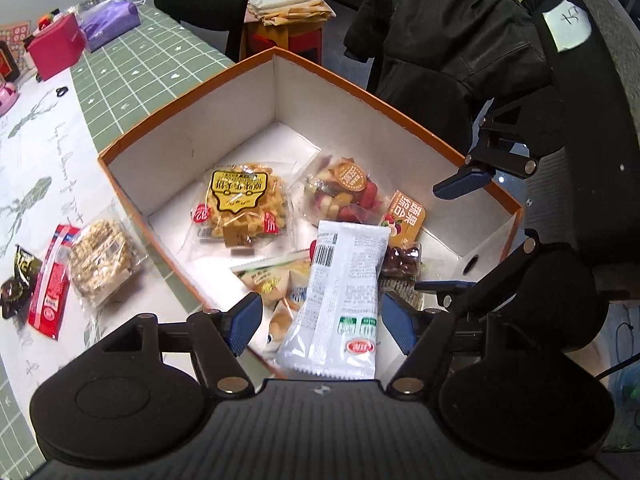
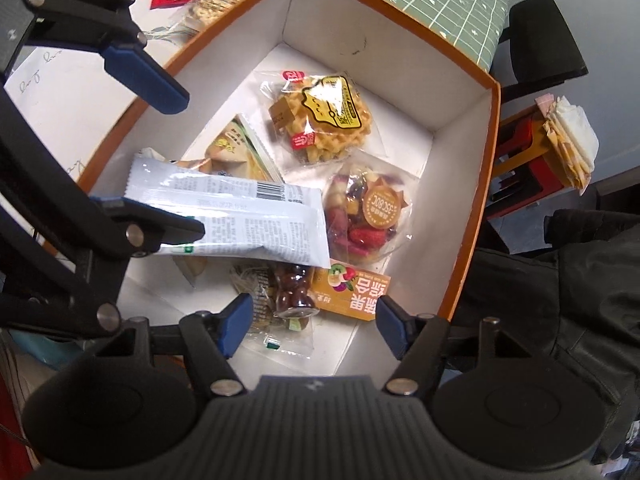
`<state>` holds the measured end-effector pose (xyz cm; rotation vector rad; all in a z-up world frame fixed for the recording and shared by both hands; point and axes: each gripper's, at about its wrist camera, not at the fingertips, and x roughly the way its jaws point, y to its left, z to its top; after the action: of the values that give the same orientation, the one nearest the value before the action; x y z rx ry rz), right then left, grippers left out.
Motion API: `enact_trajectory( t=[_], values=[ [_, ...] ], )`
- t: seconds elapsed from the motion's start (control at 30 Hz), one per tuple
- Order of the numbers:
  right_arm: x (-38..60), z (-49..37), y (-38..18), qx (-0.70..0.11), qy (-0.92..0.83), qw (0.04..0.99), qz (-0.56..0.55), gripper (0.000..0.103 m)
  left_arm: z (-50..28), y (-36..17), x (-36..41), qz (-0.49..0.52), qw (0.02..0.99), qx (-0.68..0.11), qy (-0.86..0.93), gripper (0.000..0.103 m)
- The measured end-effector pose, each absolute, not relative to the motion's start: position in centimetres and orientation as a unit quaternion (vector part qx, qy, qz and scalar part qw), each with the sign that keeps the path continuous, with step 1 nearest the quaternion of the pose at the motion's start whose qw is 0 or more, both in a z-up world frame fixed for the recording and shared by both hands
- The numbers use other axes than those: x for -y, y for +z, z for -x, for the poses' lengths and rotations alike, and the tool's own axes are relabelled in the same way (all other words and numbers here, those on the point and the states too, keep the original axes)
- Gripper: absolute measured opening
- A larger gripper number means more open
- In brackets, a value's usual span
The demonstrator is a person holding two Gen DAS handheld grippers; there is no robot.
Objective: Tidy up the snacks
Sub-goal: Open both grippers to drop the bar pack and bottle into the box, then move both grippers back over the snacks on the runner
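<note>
An orange box (image 1: 192, 142) with a white inside holds several snacks: a waffle pack (image 1: 240, 208), a dried fruit pack (image 1: 344, 196), an orange packet (image 1: 404, 216) and a chocolate pack (image 2: 292, 292). A white packet (image 1: 340, 300) lies between the open fingers of my left gripper (image 1: 324, 320) over the box's near edge; it also shows in the right wrist view (image 2: 240, 216). My right gripper (image 2: 312, 324) is open and empty above the box, over the chocolate pack. On the table left of the box lie a cereal bar pack (image 1: 102, 260), a red packet (image 1: 50, 284) and a dark packet (image 1: 18, 280).
The box (image 2: 476, 184) sits at the table's edge on a green grid cloth (image 1: 132, 76). A red box (image 1: 56, 50) and a purple bag (image 1: 110, 22) stand at the far end. A chair with a dark jacket (image 1: 448, 48) is beside the table.
</note>
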<state>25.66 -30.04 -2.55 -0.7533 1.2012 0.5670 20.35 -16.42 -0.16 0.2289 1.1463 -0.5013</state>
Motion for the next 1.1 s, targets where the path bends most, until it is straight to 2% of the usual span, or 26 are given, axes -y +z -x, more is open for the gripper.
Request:
enact_trajectory(
  t=[0.3,0.63,1.1],
  values=[
    [27.0,-24.5,1.4,-0.488,0.263,0.755,0.350,0.067,-18.9,3.1,11.4,-0.082,0.819,-0.524,-0.218,0.077],
    [21.5,-25.0,4.1,-0.450,0.292,0.794,0.285,0.067,-19.8,4.7,2.7,-0.070,0.837,-0.525,-0.136,0.077],
    [13.1,-28.1,2.6,-0.448,0.347,0.804,0.179,0.067,-22.3,3.4,-5.0,-0.124,0.860,-0.487,-0.086,0.077]
  ],
)
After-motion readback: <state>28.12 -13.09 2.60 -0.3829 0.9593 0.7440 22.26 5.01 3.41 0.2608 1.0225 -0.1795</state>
